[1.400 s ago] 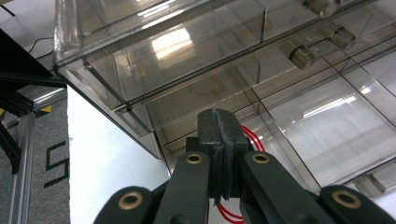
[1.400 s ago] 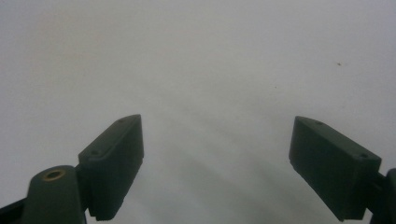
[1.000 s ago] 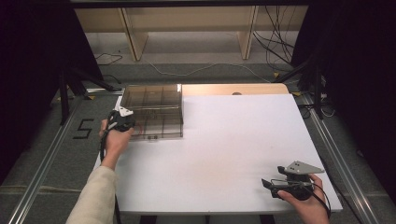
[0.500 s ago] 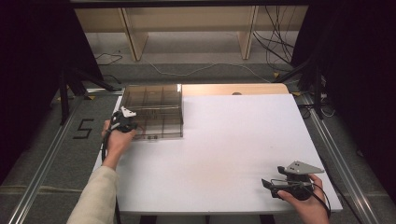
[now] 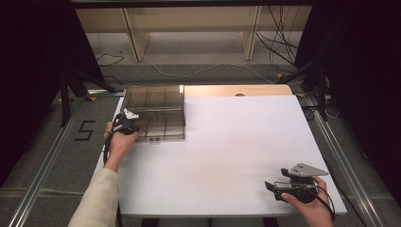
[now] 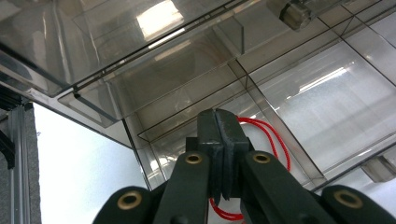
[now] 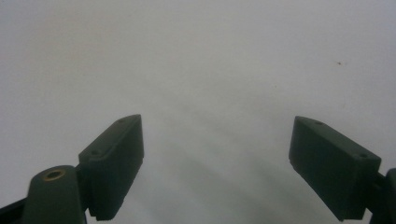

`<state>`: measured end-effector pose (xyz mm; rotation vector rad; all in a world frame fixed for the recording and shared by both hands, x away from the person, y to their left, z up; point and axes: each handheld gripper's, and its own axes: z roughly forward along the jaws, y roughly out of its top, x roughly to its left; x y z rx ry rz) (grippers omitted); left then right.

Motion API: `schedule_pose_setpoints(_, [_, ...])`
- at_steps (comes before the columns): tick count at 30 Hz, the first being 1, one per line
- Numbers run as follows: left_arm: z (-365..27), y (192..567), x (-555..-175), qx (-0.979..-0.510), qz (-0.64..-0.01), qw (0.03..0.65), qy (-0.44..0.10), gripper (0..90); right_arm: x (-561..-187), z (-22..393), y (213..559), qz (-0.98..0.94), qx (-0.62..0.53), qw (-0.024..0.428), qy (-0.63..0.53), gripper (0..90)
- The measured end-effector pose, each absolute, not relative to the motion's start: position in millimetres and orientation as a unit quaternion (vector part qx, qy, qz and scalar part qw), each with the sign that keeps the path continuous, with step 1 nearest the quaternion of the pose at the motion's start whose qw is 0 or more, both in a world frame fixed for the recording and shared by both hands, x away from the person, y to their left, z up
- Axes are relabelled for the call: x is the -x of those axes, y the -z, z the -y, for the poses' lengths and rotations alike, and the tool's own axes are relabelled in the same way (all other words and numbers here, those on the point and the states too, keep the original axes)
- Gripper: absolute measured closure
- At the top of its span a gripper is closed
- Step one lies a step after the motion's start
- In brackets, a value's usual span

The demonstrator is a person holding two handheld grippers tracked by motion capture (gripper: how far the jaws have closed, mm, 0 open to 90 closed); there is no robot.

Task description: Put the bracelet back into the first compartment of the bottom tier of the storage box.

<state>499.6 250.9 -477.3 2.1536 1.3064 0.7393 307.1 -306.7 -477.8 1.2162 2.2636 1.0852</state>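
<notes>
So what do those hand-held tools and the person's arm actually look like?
Each tool, the left tool and the right tool, is black with two flat jaws, brass-coloured pivot pins, a grey three-cornered plate on top and a trailing black cable. The left arm wears a cream long sleeve.

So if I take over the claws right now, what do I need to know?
Left claw: shut, at the near left corner of the clear compartment box; a red cord runs by its jaws, but whether it's pinched I cannot tell.
Right claw: open, holding nothing, low over the white table near its front right corner.
Done: lid looks raised.
Left: probably moving the red cord.
</notes>
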Motion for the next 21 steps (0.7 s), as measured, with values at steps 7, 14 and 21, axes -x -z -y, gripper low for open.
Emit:
schedule_pose_setpoints(7, [-251, 479, -500, -0.793, -0.484, 0.255, -0.269, 88.5, -307, 307, 478, -0.799, -0.429, 0.175, -0.383, 18.6])
schedule_pose_setpoints(14, [-251, 476, -499, -0.788, -0.487, 0.264, -0.270, 82.3, -307, 307, 478, -0.799, -0.428, 0.175, -0.384, 18.6])
schedule_pose_setpoints(21, [-250, 467, -495, -0.773, -0.499, 0.287, -0.268, 74.7, -307, 307, 478, -0.799, -0.428, 0.175, -0.384, 18.6])
